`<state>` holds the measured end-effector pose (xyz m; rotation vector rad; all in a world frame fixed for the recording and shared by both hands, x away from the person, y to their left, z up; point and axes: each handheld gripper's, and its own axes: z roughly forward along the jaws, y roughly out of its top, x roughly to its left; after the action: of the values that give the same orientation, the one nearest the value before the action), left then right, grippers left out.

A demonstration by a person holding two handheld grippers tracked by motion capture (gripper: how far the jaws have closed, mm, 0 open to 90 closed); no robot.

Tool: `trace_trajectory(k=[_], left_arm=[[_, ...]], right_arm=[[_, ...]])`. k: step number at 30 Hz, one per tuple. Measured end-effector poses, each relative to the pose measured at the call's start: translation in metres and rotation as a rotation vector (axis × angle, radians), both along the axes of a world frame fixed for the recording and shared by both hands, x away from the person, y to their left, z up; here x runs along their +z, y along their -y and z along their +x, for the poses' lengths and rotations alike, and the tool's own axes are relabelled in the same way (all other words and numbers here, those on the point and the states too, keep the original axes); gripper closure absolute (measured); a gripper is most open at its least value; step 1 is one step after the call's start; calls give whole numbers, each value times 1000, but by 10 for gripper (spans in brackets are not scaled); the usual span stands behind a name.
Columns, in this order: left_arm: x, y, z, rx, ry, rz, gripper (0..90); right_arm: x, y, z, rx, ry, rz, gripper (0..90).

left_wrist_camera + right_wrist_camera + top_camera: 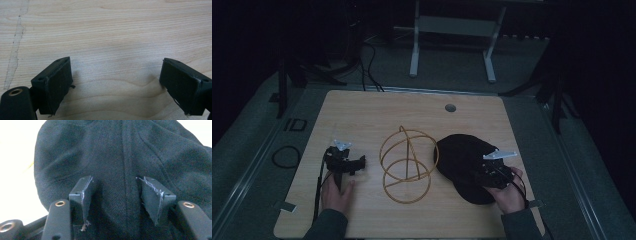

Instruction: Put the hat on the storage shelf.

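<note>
Black fabric cap [464, 162] at tabletop [362, 120] 4 o'clock, directly under right tongs [115, 195], jaws apart astride its seam; left tongs [116, 83] apart over bare wood; gold wire stand [406, 165] between.

A round grommet hole [450, 107] sits near the wooden table's [362, 110] far edge.

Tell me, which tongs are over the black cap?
The right tongs, open above the black cap. The left tongs are over bare table.

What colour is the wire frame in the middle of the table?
Yellow-gold. The wire frame shows best in the high view, standing between the two grippers.
</note>
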<state>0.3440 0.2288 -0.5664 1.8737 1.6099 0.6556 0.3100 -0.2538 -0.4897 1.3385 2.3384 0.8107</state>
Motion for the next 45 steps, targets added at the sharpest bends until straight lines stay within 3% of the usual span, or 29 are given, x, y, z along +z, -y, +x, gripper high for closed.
trace_trajectory(k=[15, 25, 36, 42, 45], left_arm=[[0, 0, 0, -1, 0, 0, 106], [0, 0, 0, 1, 1, -2, 107], [0, 0, 0, 1, 1, -2, 107], [0, 1, 0, 7, 0, -2, 108], [0, 3, 0, 11, 0, -3, 114]], right_arm=[[12, -1, 3, 10, -2, -59, 387], [31, 1, 13, 24, 3, -105, 370], [33, -2, 30, 76, -65, -124, 335], [26, -8, 38, 116, -136, -143, 200], [17, -9, 43, 123, -203, -166, 118]])
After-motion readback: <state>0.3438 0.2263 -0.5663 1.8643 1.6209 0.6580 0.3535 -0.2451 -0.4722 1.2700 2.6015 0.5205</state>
